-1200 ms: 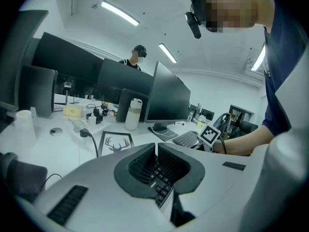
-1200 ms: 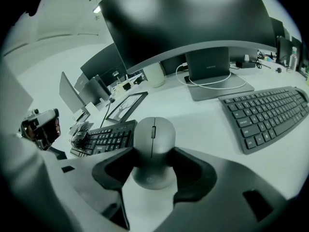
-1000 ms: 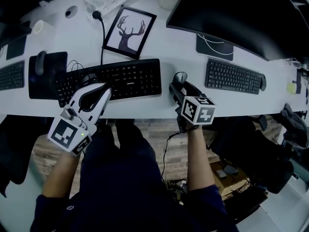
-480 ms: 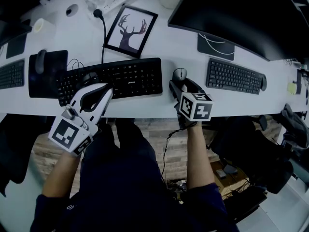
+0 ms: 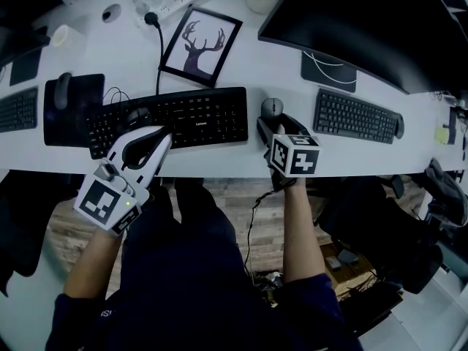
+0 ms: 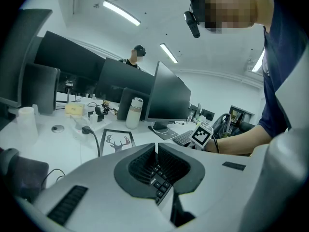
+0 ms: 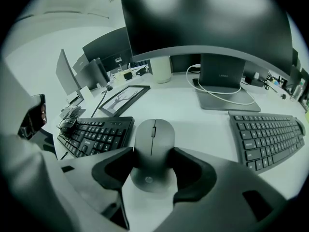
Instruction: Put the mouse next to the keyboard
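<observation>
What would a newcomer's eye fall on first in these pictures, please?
The grey mouse draws the eye first: it lies on the white desk just right of the black keyboard, gripped on both sides by the right gripper. Next comes the framed deer picture behind that keyboard. The left gripper is over the keyboard's near edge with its jaws together.
</observation>
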`<state>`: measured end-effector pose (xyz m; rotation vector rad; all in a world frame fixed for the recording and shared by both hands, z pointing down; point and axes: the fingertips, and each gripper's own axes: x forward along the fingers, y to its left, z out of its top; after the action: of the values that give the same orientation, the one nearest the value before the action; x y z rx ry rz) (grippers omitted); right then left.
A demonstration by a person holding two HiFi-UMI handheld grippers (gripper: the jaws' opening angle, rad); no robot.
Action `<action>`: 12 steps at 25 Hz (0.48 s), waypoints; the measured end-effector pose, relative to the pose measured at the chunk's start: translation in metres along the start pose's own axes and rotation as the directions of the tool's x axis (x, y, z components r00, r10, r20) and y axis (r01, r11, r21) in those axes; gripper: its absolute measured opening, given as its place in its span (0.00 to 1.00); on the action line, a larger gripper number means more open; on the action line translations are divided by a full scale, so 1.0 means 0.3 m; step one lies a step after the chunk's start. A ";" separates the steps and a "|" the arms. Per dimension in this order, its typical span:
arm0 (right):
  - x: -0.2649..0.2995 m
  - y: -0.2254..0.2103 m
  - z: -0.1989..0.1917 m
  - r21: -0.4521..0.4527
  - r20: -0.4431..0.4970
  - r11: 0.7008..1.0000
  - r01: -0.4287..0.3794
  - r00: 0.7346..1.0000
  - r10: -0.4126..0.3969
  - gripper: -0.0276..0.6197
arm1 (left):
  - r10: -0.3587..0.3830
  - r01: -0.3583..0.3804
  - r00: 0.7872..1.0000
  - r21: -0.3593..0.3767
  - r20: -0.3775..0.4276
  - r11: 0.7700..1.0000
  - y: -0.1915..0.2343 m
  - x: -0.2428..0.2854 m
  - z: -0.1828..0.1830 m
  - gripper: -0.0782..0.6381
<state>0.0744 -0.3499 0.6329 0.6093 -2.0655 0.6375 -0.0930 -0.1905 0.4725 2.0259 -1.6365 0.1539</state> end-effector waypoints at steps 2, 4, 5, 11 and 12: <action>0.004 -0.001 0.001 0.000 -0.002 1.000 0.003 1.000 -0.003 0.45 | 0.001 -0.001 1.000 0.000 -0.001 1.000 0.001 -0.004 -0.004 0.17; 0.007 -0.002 0.003 -0.002 -0.001 1.000 0.006 1.000 -0.006 0.45 | 0.003 -0.003 1.000 -0.001 0.002 1.000 0.004 -0.009 -0.004 0.17; 0.008 -0.002 0.003 -0.003 0.000 1.000 0.008 1.000 -0.008 0.45 | 0.004 -0.004 1.000 -0.001 0.003 1.000 0.005 -0.011 -0.004 0.17; 0.023 -0.001 0.006 -0.011 -0.005 1.000 0.017 1.000 -0.017 0.45 | 0.007 -0.007 1.000 -0.005 0.002 1.000 0.011 -0.021 -0.006 0.17; 0.025 -0.002 0.006 -0.013 -0.006 1.000 0.019 1.000 -0.019 0.45 | 0.008 -0.008 1.000 -0.006 0.001 1.000 0.012 -0.023 -0.009 0.17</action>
<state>0.0699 -0.3528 0.6386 0.6185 -2.0544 0.6139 -0.0976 -0.1836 0.4732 2.0159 -1.6440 0.1510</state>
